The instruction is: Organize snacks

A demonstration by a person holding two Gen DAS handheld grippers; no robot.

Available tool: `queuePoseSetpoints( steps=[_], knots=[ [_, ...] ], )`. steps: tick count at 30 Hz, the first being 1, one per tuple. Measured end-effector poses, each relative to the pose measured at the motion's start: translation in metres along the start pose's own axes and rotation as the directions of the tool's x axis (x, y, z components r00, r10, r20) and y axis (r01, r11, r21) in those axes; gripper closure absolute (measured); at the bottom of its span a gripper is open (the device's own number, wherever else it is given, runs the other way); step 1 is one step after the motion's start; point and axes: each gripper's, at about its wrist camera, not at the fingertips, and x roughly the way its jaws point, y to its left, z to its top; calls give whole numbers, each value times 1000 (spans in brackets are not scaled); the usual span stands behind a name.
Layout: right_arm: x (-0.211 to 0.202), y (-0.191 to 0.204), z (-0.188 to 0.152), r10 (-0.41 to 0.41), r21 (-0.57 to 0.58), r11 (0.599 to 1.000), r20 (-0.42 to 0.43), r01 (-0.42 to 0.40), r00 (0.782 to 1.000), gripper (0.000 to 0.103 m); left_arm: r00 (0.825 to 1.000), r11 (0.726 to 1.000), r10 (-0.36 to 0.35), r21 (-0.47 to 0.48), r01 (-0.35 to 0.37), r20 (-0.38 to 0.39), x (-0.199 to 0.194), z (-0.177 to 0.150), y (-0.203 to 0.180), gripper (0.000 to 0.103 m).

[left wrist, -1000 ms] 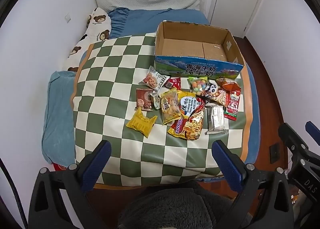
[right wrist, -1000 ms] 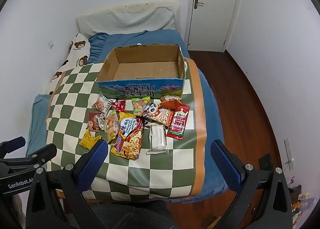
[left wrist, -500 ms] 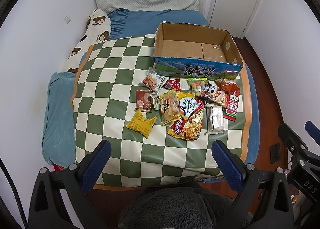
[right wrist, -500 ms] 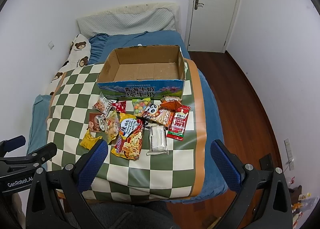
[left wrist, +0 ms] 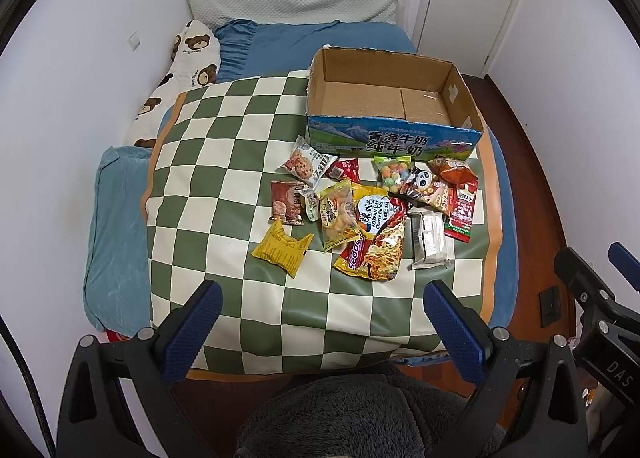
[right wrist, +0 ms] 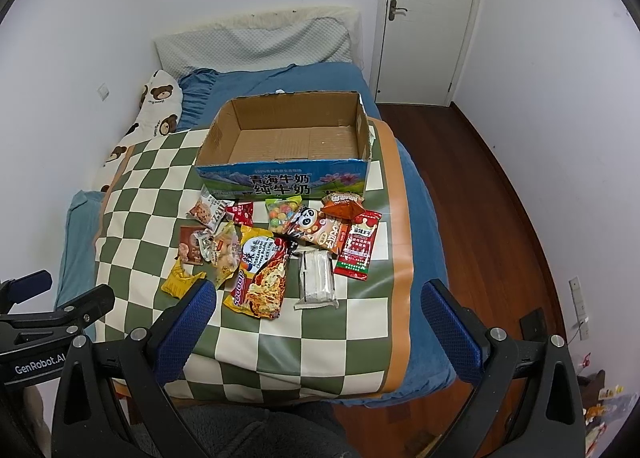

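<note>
An open, empty cardboard box (left wrist: 394, 108) (right wrist: 286, 148) with a blue printed front sits on a green-and-white checked blanket (left wrist: 216, 178) (right wrist: 152, 186) on a bed. Several snack packets lie in front of it: a yellow packet (left wrist: 282, 248), a big noodle packet (left wrist: 374, 234) (right wrist: 262, 270), a silver packet (left wrist: 428, 240) (right wrist: 316, 284), a red packet (left wrist: 460, 212) (right wrist: 358, 244), a cookie packet (left wrist: 306, 164), a candy bag (right wrist: 282, 212). My left gripper (left wrist: 322, 328) and right gripper (right wrist: 318, 328) are open and empty, held above the bed's near edge, apart from the snacks.
Pillows (left wrist: 294, 4) and a bear-print cushion (left wrist: 178, 78) lie at the head of the bed. A white wall runs along the left. A white door (right wrist: 428, 18) and wooden floor (right wrist: 488, 194) are on the right. A grey fuzzy thing (left wrist: 356, 414) is below the grippers.
Both grippers have drifted slightly forward toward the bed, so the snacks and box look a little nearer. Nothing on the bed has moved.
</note>
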Motion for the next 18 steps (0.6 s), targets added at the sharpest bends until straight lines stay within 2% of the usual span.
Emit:
queuePoseSetpoints(
  steps=[3, 18],
  knots=[
    [-3, 1, 0, -2, -1, 1000, 4, 2, 1000, 0, 1000, 1000, 1, 10, -1, 0, -4, 9, -4, 0],
    [-9, 2, 1, -1, 7, 1000, 8, 1, 1000, 0, 1000, 1000, -2, 7, 2, 4, -6, 8, -6, 0]
  ],
)
